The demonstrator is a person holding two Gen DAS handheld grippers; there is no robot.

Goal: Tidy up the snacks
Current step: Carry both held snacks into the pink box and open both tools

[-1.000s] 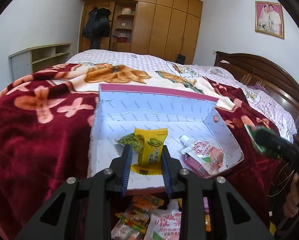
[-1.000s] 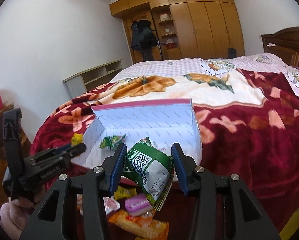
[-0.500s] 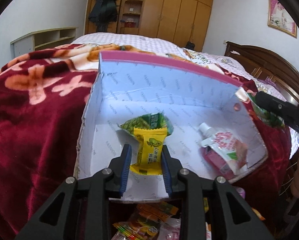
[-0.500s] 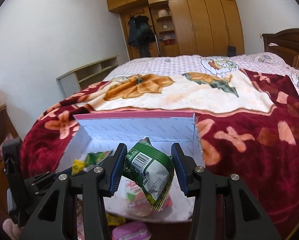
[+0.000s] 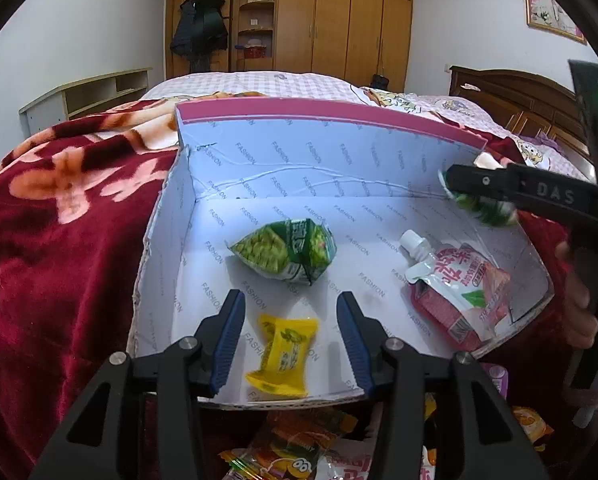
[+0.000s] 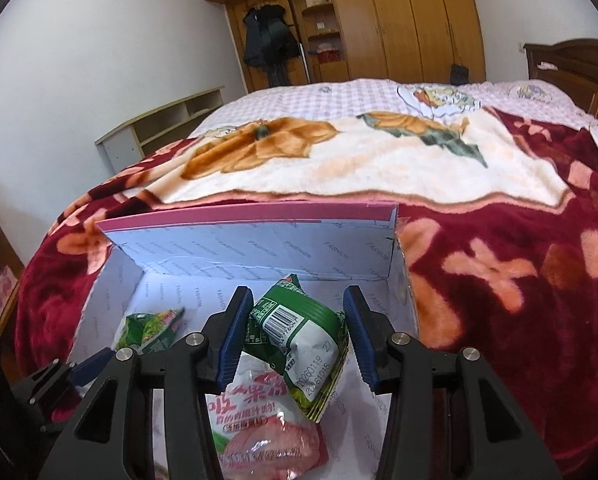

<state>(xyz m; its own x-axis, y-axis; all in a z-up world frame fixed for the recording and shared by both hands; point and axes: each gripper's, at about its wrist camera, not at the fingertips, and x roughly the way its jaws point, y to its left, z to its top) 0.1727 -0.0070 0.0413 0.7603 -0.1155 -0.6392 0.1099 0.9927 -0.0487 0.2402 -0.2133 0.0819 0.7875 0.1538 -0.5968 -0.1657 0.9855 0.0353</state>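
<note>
Yellow candy (image 5: 281, 356) newly dropped; bedroom blanket (image 5: 59, 240).

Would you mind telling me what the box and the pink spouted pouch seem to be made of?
Box: likely printed cardboard, matte; creased walls, rough cut edge. Pink spouted pouch: glossy plastic film, with shiny crinkles and what looks like a hard white plastic cap.
</note>
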